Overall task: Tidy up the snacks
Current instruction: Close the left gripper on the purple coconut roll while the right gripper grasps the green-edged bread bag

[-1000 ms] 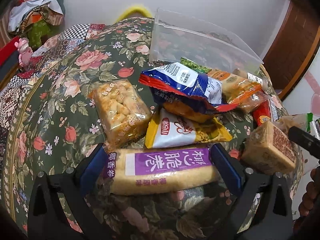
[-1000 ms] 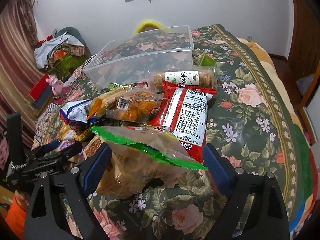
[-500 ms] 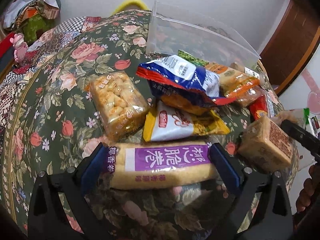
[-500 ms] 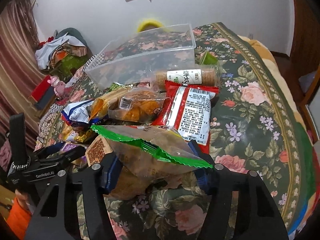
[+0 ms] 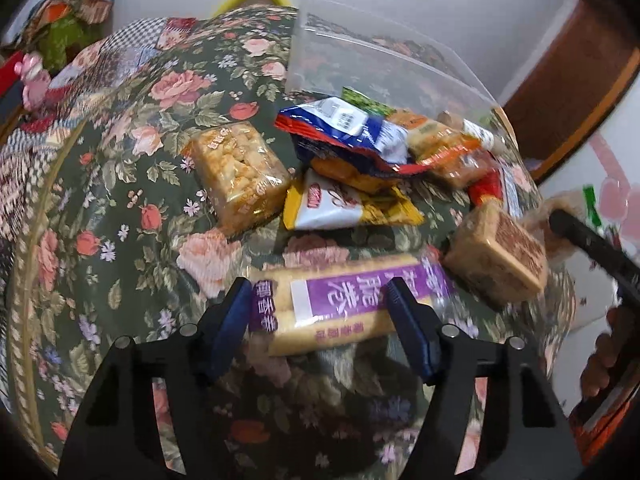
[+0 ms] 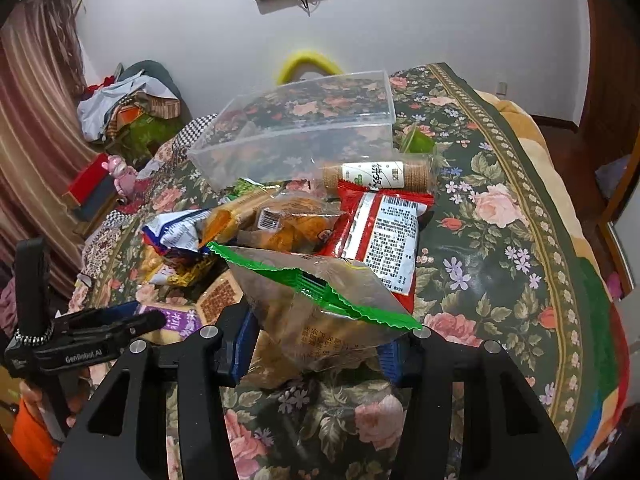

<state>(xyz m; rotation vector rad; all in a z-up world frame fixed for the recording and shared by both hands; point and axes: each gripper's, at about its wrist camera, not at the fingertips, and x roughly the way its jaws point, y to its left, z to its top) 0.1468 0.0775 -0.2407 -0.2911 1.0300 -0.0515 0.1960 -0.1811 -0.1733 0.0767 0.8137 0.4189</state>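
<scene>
A long snack pack with a purple label (image 5: pixel 352 300) lies on the floral cloth (image 5: pixel 120 200). My left gripper (image 5: pixel 320 312) stands over it with its jaws closing. The pack's left end sits by the left pad and the right finger crosses in front of the pack, which runs on past it; I see no firm squeeze. My right gripper (image 6: pixel 316 350) is closing on a clear bag with a green edge (image 6: pixel 320 312), and both blue pads press into its sides. The clear plastic box (image 6: pixel 296 136) stands empty behind the snack pile.
Loose on the cloth are a puffed-rice block (image 5: pixel 240 176), a yellow-white pack (image 5: pixel 340 204), a blue pack (image 5: pixel 348 132), a brown block (image 5: pixel 496 256), a red pack (image 6: pixel 380 236) and a biscuit roll (image 6: pixel 380 174). Clothes are piled at the far left (image 6: pixel 128 108).
The left jaws have narrowed from wide open, and the purple pack now reaches past the right finger. The right jaws have closed onto the green-edged bag, squeezing it.
</scene>
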